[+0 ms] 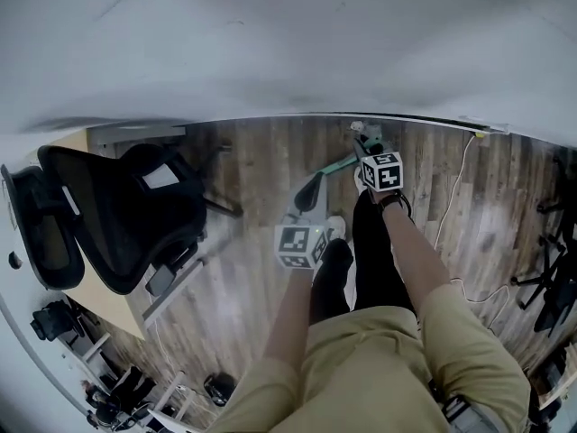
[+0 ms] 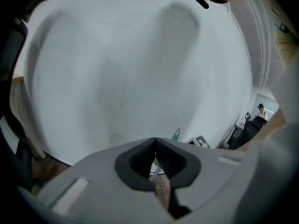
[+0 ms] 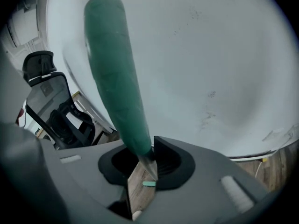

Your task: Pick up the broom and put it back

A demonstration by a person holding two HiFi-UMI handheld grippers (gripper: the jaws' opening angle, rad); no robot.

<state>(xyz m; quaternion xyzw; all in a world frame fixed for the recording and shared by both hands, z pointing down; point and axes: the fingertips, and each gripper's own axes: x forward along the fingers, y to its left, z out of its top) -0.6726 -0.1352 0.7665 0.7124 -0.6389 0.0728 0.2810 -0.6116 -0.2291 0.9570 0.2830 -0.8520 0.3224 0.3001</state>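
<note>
- Broom (image 1: 335,165): you hold it by the handle in both grippers, above the wood floor (image 1: 252,170) and close to the white wall (image 1: 288,43). The brush end shows in no view, so I can't say whether it has cleared the floor.
- Your right gripper (image 3: 145,148) is clamped on the broom where the green grip (image 3: 117,78) meets the metal shaft. The grip runs up and away from the jaws towards the wall.
- Your left gripper (image 2: 155,140) has its jaw tips together round the thin metal shaft (image 2: 157,169). The shaft sits in the hollow of the pads, so this looks more like a cage than a firm pinch.
- Risk: the shaft is thin and smooth, so it could slide or spin in the left hold, and the broom would then swing about the right hand.
- Risk: the green grip tapers. If the right jaws ride onto the taper, the hold loosens and the broom may drop.
- Risk: the handle end is near the wall, and tilting the broom further up could knock it there and jar both grips.
- Risk: you can't see the brush end, which is down by your legs. It could catch your feet or drag on the floor.
- Risk: a white cable (image 1: 455,188) lies on the floor to your right and an office chair (image 1: 126,215) stands to your left. Either one could snag the broom as you carry it back.
</note>
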